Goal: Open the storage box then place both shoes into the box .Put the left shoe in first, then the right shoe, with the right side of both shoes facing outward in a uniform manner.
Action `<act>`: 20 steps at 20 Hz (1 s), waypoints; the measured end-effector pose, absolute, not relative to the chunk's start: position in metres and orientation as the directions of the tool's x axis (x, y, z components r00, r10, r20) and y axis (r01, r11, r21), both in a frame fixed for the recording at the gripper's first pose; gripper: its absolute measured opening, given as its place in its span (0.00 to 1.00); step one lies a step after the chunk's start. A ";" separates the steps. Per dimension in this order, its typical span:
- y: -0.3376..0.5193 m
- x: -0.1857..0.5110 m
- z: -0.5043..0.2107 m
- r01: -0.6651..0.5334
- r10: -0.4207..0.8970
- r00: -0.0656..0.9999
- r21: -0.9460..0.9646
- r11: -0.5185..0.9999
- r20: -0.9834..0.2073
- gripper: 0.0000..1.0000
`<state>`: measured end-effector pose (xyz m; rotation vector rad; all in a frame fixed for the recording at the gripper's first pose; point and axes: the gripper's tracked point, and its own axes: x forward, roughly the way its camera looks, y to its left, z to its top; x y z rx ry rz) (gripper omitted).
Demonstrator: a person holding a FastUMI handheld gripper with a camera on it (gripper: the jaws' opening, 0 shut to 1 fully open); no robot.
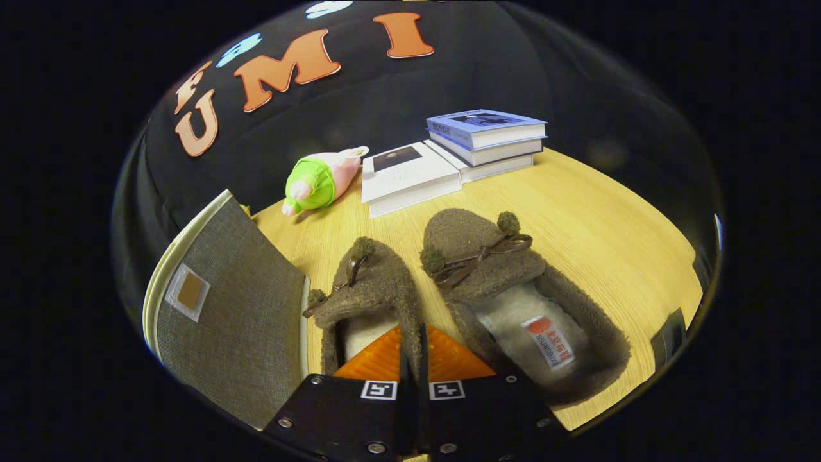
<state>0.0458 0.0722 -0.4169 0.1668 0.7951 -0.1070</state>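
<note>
Fingers pinched on the inner side wall of the left shoe, on the counter. Right shoe just beside it. Storage box w/ lid up, touching left shoe's far side. Books & plush toy beyond.

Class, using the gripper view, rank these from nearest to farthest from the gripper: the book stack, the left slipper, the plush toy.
1. Left slipper: its rim is pinched between the gripper fingers.
2. Plush toy: beyond the slipper, leftward.
3. Book stack: farthest, rightward by the wall.
</note>
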 end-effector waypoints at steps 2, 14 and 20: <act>0.074 0.048 -0.407 0.159 -0.051 0.718 0.093 0.983 -0.694 0.03; 0.107 0.061 -0.292 0.131 0.025 0.815 0.227 0.965 -0.579 0.03; 0.139 0.067 -0.236 0.102 0.042 0.855 0.247 0.964 -0.516 0.03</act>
